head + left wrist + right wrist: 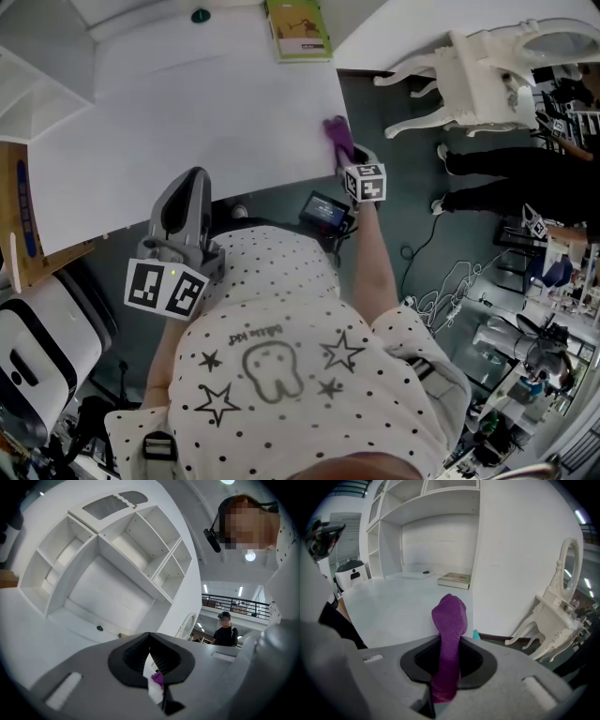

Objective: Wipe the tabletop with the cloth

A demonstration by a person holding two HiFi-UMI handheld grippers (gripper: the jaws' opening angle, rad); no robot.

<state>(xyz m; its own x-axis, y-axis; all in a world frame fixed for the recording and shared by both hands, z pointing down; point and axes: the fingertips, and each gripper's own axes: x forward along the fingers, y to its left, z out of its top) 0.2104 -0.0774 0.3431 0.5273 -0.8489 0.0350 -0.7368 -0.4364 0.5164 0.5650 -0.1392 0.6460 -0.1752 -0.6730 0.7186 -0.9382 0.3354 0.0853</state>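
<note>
My right gripper (343, 152) is shut on a purple cloth (335, 132) at the right front edge of the white tabletop (187, 122). In the right gripper view the cloth (450, 620) sticks up from between the jaws of that gripper (449, 654), with the tabletop (398, 606) beyond it. My left gripper (195, 184) is held close to my body, below the table's front edge, tips up. Its jaws (151, 649) stand together with nothing held; a sliver of the purple cloth (157, 678) shows through the slit.
A green book (298, 30) and a small dark knob (200, 15) lie at the table's far side. White open shelves (108, 559) rise behind it. An overturned white ornate table (487, 70) and a person in black (516, 178) are at right. A white machine (37, 347) stands at lower left.
</note>
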